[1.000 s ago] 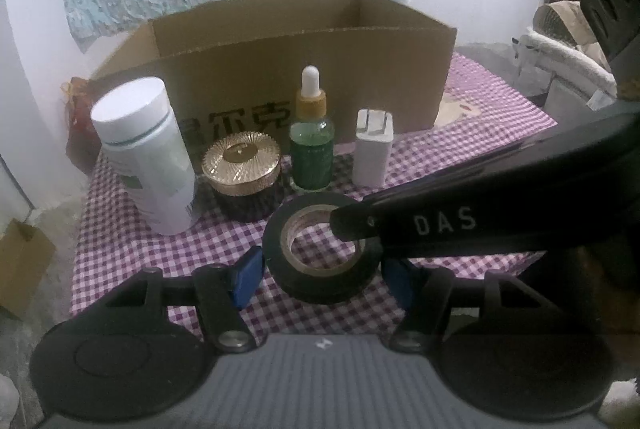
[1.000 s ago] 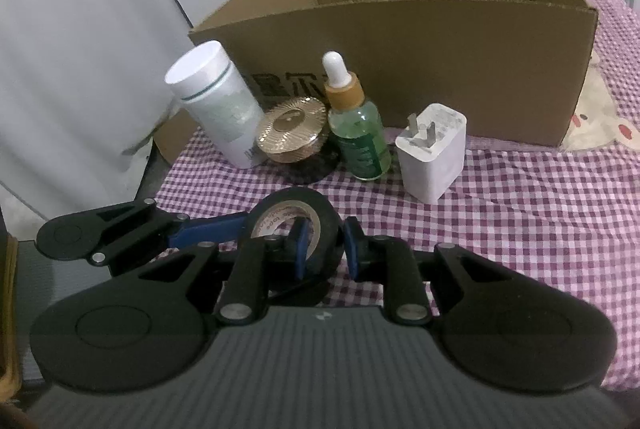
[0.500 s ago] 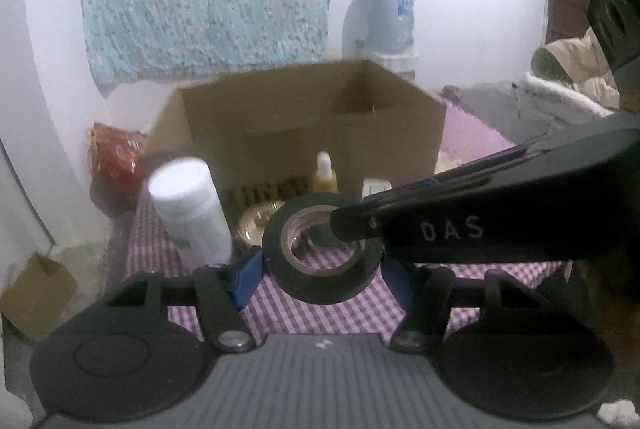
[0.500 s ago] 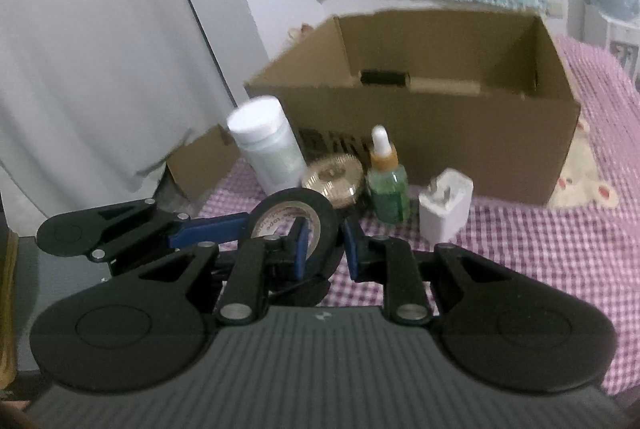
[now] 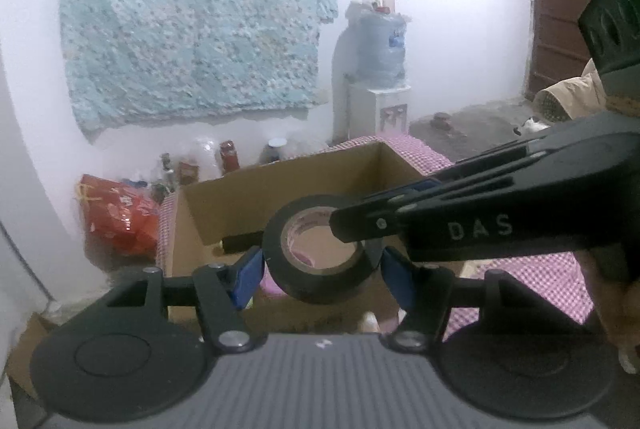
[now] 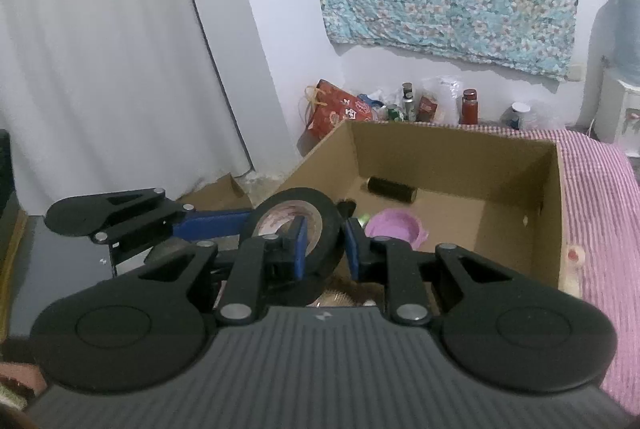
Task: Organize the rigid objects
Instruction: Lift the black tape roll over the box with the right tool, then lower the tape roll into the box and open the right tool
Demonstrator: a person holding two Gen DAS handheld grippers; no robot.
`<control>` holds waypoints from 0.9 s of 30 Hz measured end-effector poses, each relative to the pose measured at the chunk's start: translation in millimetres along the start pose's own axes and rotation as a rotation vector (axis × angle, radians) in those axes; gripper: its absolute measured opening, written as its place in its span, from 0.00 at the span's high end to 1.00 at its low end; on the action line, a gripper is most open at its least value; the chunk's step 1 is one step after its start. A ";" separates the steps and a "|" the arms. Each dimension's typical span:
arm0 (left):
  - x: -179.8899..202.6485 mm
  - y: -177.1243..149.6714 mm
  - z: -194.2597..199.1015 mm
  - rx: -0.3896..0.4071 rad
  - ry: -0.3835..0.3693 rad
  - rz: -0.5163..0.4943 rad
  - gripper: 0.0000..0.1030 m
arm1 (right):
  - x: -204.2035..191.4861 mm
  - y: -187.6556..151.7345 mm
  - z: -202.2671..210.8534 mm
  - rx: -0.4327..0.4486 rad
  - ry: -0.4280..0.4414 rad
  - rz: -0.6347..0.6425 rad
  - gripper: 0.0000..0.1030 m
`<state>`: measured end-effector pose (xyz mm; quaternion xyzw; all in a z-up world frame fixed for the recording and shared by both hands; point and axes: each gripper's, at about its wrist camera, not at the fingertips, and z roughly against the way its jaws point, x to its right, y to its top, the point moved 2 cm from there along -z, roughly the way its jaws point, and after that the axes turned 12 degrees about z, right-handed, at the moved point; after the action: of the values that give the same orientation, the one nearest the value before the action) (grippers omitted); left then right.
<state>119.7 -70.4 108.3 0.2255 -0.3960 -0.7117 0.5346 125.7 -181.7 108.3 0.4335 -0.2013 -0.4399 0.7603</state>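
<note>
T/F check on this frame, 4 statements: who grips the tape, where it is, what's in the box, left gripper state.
1. The right gripper pinches the wall of the black tape roll. True.
2. The tape roll lies on the checkered tablecloth. False: it is held in the air at the near edge of the cardboard box.
3. The box is empty. False: a black cylinder and a purple dish lie inside.
4. The left gripper is open, its blue pads flanking the roll. True.

Both grippers are matte black with round discs, silver screws and blue fingertips (image 5: 248,275); white "DAS" lettering (image 5: 479,228) marks one arm.
</note>
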 end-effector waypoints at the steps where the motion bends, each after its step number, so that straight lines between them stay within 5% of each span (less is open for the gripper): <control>1: -2.8 9.1 -9.3 -0.019 -0.004 -0.002 0.36 | 8.8 8.5 -5.5 -0.010 0.004 -0.006 0.81; 8: -32.8 57.7 -102.8 -0.242 -0.049 0.086 0.36 | 78.2 49.3 -73.3 -0.144 0.027 -0.071 0.81; 17: -53.8 64.5 -222.3 -0.512 0.000 0.168 0.36 | 154.5 36.6 -182.4 -0.345 0.069 -0.168 0.82; 27: -47.9 64.3 -272.4 -0.576 0.017 0.166 0.36 | 186.9 16.9 -237.1 -0.428 0.064 -0.163 0.82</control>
<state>375.6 -120.6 -4.2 0.0373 -0.1903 -0.7467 0.6362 396.5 -221.1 -20.4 0.2910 -0.0436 -0.5183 0.8030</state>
